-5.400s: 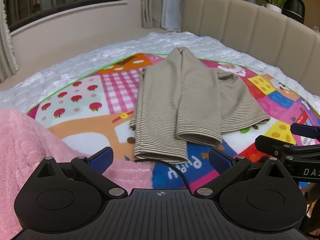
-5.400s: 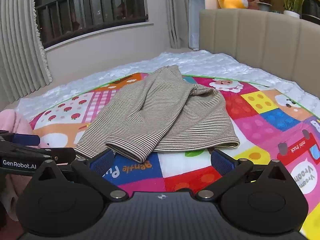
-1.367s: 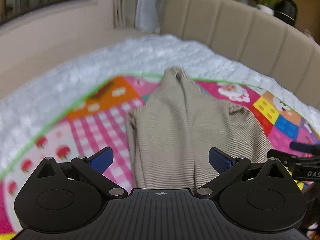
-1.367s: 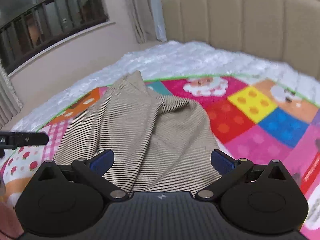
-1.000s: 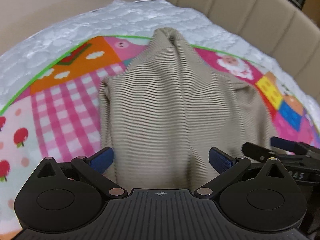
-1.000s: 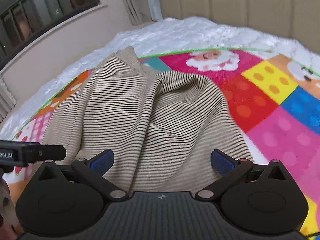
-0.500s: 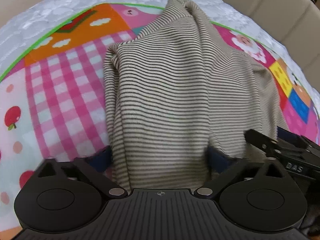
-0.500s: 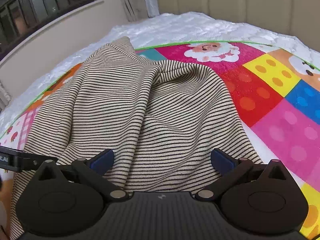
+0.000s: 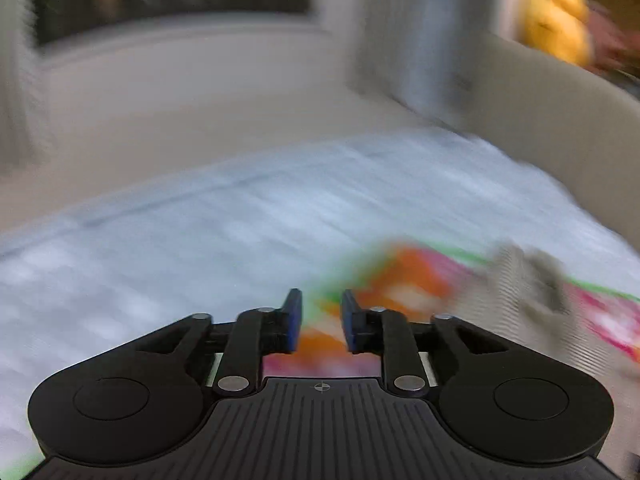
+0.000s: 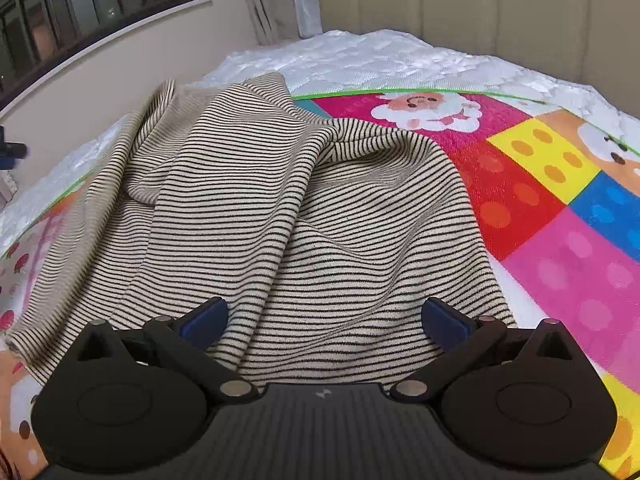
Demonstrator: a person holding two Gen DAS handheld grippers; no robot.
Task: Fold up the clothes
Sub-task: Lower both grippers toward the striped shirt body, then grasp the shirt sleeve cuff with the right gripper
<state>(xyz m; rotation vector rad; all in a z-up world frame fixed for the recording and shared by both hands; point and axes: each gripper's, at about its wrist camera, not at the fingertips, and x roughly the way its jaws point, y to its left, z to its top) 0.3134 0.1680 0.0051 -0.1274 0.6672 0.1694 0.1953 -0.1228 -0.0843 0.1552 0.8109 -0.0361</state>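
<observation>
Bed (image 10: 360, 52) with white quilted cover, colourful patchwork play mat (image 10: 560, 208) spread over the cover, green-edged, striped beige garment (image 10: 300, 220) lying rumpled on the mat, its far end reaching onto the white cover, beige padded headboard (image 10: 480, 4) behind

Colourful patchwork play mat (image 10: 560, 216), white quilted bedcover (image 10: 380, 52), beige padded headboard (image 10: 480, 4), barred window (image 10: 80, 4)

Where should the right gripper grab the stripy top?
Probably the striped top's near hem, coming in low from the front. That edge lies flat on the play mat, just ahead of the right gripper, whose jaws stand wide open.
</observation>
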